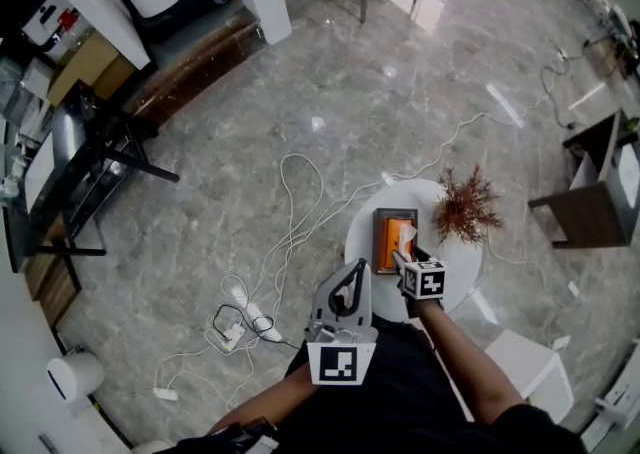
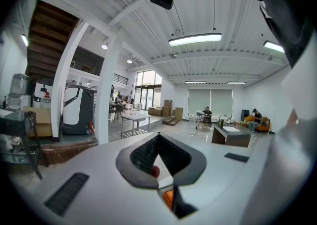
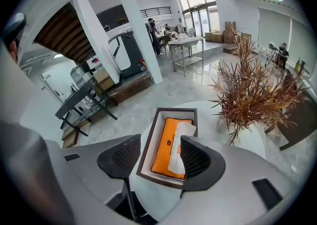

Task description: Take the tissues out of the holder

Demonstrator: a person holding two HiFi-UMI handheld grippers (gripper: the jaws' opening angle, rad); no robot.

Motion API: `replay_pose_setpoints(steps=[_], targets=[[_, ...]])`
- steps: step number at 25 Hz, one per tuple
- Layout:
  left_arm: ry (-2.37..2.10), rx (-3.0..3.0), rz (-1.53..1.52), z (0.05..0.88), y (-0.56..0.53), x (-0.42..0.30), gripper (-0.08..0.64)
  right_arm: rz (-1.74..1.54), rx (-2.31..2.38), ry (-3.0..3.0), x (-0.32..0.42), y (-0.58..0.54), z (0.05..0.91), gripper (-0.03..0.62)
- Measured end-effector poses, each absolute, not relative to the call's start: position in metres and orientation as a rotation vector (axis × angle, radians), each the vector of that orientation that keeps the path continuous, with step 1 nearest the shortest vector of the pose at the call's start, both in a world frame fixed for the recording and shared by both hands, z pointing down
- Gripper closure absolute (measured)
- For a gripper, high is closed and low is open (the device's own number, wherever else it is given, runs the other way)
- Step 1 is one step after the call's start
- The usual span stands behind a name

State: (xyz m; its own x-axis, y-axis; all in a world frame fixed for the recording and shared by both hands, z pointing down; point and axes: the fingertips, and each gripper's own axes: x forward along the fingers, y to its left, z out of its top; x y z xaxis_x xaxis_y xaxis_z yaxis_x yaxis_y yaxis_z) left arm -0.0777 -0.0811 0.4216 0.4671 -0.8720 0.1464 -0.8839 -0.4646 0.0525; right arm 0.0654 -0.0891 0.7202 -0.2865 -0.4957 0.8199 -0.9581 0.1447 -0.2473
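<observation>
A dark brown tissue holder (image 1: 381, 239) (image 3: 147, 145) lies on a round white table (image 1: 455, 262) (image 3: 213, 115). Inside it is an orange tissue pack (image 3: 166, 144) with a white tissue (image 3: 182, 132) standing up out of its slot. My right gripper (image 1: 403, 257) (image 3: 158, 155) hovers just above the holder's near end, open, jaws either side of the pack. The tissue is close beside the right-hand jaw, and no pad presses on it. My left gripper (image 1: 352, 277) (image 2: 158, 136) hangs off the table's left edge, shut and empty, pointing out into the room.
A dried reddish-brown plant (image 1: 466, 205) (image 3: 252, 90) stands on the table just right of the holder. White cables (image 1: 285, 232) and a power strip (image 1: 245, 307) lie on the floor to the left. A dark side table (image 1: 600, 192) is at the right, a white stool (image 1: 525, 362) near my right arm.
</observation>
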Motion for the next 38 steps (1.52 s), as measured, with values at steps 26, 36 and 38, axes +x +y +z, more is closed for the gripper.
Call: replay_pose_setpoints(steps=[26,36,38], targets=[[-1.566,2.565,0.222,0.433,-0.096,-0.084,0.561,1.184,1.324,-1.723,0.072,-0.09,0.797,0.322],[-1.548,2.473,0.216,0.446,-0.099,-0.083,0.561,1.124,1.299,-1.698,0.066,-0.102,0.805,0.322],[-1.544,2.493,0.229,0.445,-0.101,-0.082,0.561,1.111,1.309,-1.688,0.065,-0.104,0.806,0.322]])
